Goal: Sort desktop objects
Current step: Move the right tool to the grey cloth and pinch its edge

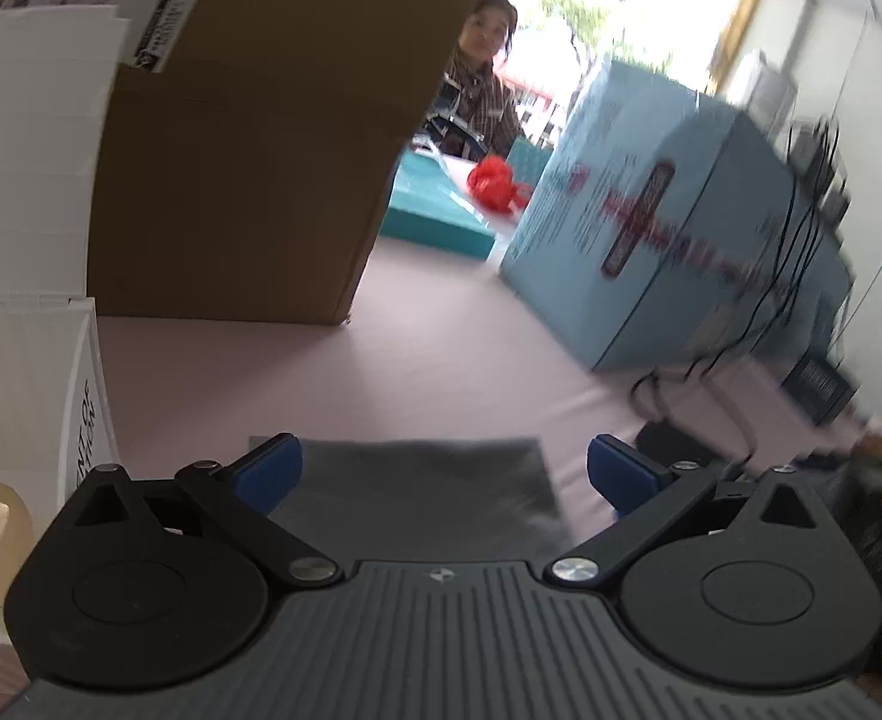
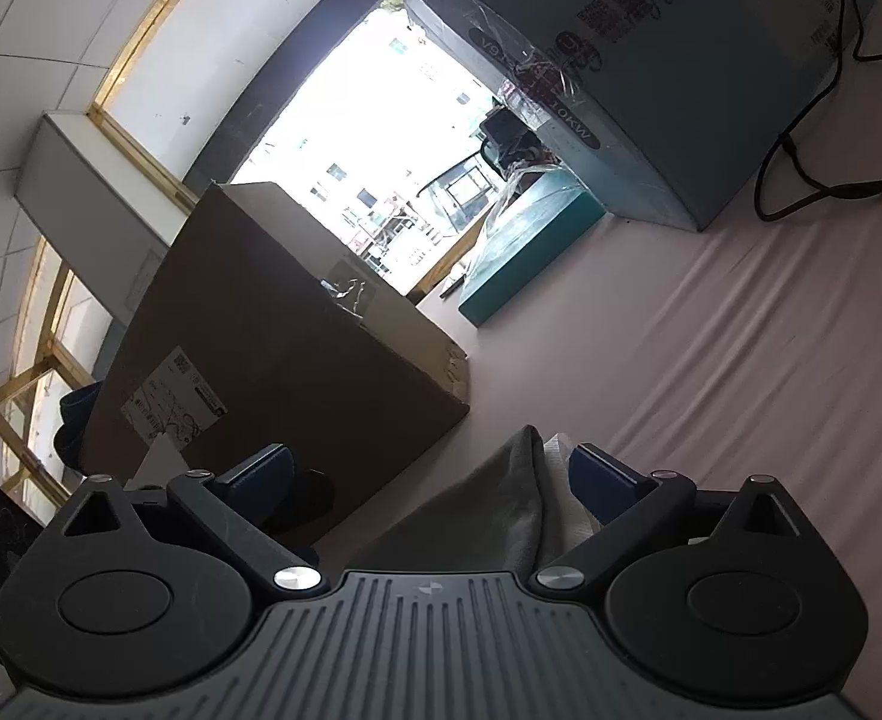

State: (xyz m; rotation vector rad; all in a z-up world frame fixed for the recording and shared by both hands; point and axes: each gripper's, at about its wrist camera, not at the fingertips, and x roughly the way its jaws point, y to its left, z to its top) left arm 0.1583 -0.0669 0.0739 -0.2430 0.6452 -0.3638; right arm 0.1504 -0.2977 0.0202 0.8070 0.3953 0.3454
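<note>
Pink worktop (image 1: 441,360): your left tool (image 1: 444,471) gapes wide over the grey cloth (image 1: 417,480) at 6 o'clock; your right tool (image 2: 429,477) gapes too, and could snag it

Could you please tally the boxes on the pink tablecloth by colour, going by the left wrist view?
Brown cardboard box: 1
Light blue box: 1
Flat teal box: 1
White box: 1
Total: 4
</note>
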